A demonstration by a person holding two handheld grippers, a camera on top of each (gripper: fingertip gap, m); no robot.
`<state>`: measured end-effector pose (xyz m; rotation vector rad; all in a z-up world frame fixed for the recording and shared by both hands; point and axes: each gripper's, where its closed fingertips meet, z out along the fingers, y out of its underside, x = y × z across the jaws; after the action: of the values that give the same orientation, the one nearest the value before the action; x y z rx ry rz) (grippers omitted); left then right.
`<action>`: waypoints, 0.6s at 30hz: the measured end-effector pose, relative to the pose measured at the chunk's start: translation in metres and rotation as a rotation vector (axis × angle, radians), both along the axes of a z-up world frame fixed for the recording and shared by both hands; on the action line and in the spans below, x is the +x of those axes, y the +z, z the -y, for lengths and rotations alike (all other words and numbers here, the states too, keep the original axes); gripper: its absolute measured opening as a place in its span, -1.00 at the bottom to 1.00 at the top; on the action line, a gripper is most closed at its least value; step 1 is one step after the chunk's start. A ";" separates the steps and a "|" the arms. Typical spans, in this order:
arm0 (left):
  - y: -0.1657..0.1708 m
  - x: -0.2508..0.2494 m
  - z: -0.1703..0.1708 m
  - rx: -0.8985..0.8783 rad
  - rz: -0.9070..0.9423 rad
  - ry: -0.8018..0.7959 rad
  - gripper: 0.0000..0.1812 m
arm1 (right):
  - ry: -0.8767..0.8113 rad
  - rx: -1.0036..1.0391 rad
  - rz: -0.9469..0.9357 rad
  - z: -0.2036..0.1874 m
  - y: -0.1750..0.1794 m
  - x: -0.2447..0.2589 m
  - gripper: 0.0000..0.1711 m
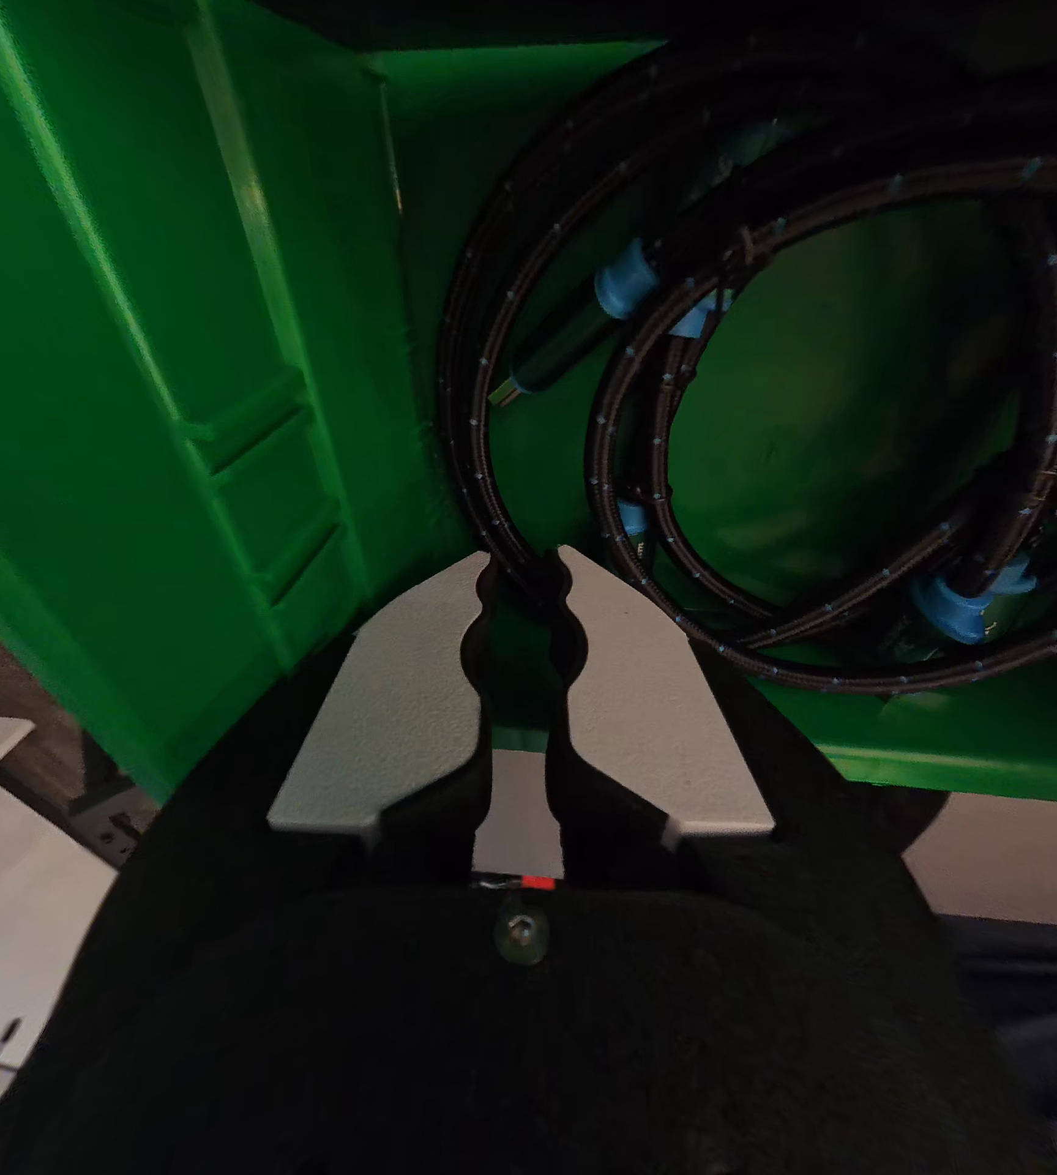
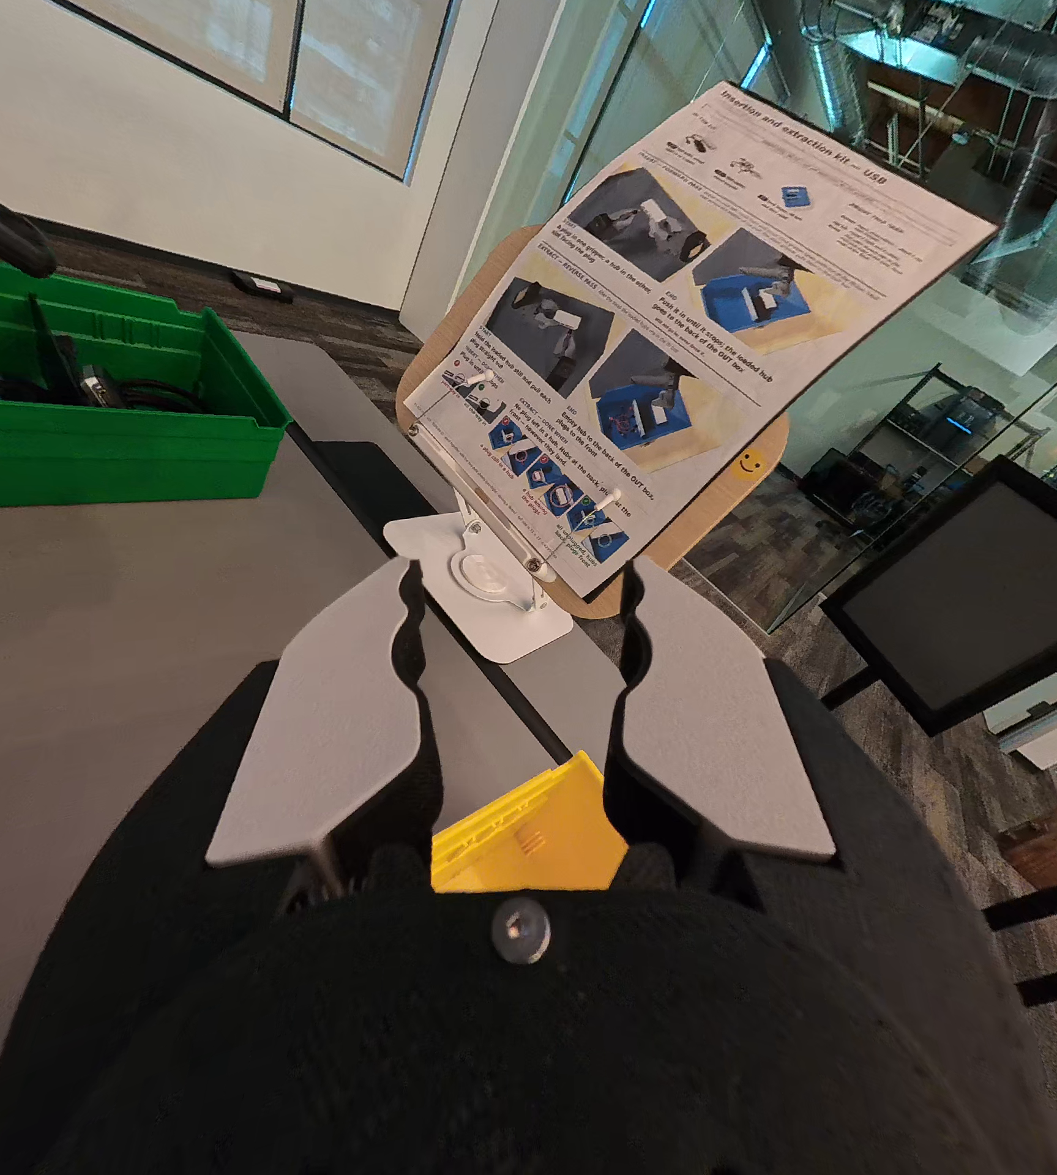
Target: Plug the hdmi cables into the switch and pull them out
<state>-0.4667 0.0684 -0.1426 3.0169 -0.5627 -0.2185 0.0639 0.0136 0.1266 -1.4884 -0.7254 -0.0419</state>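
While right fingers (image 2: 519,572) gape, left fingers (image 1: 524,559) pinch the coiled cable (image 1: 481,407).

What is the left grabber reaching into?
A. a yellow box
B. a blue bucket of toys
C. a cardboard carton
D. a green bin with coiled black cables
D: the left wrist view shows the left gripper with its tips at a loop of the coiled black cables that lie inside the green bin.
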 end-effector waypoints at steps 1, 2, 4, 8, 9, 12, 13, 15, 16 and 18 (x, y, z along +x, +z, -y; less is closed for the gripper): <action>0.000 0.000 0.000 -0.009 -0.001 -0.019 -0.85 | 0.001 -0.003 0.010 0.000 -0.001 -0.001 -0.29; 0.000 0.000 0.000 -0.015 0.005 -0.032 -0.87 | -0.001 -0.003 0.020 0.000 -0.002 -0.002 -0.29; 0.003 0.001 -0.001 -0.011 0.016 -0.035 -0.90 | -0.001 -0.002 0.035 0.000 -0.002 -0.003 -0.29; 0.014 -0.001 -0.002 0.038 0.009 -0.043 -0.91 | 0.002 0.004 0.037 0.002 -0.001 -0.003 -0.29; 0.019 -0.001 -0.003 0.056 0.003 -0.046 -0.91 | 0.002 0.006 0.033 0.002 0.000 -0.002 -0.29; 0.034 -0.002 -0.005 0.118 -0.036 -0.064 -0.92 | 0.002 0.013 0.026 0.003 0.002 -0.001 -0.29; 0.041 -0.002 -0.006 0.145 -0.062 -0.076 -1.00 | 0.003 0.015 0.024 0.004 0.003 0.000 -0.29; 0.063 -0.010 -0.012 0.233 -0.181 -0.120 -1.00 | 0.004 0.019 0.021 0.005 0.004 0.000 -0.29; 0.073 -0.010 -0.012 0.254 -0.216 -0.138 -1.00 | 0.004 0.020 0.020 0.006 0.005 0.000 -0.29; 0.084 -0.008 -0.005 0.239 -0.245 -0.157 -1.00 | 0.006 0.021 0.019 0.006 0.005 0.000 -0.29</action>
<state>-0.4744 0.0730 -0.0583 3.0996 -0.8007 -0.7005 0.0640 0.0072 0.1317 -1.4671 -0.7424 -0.0592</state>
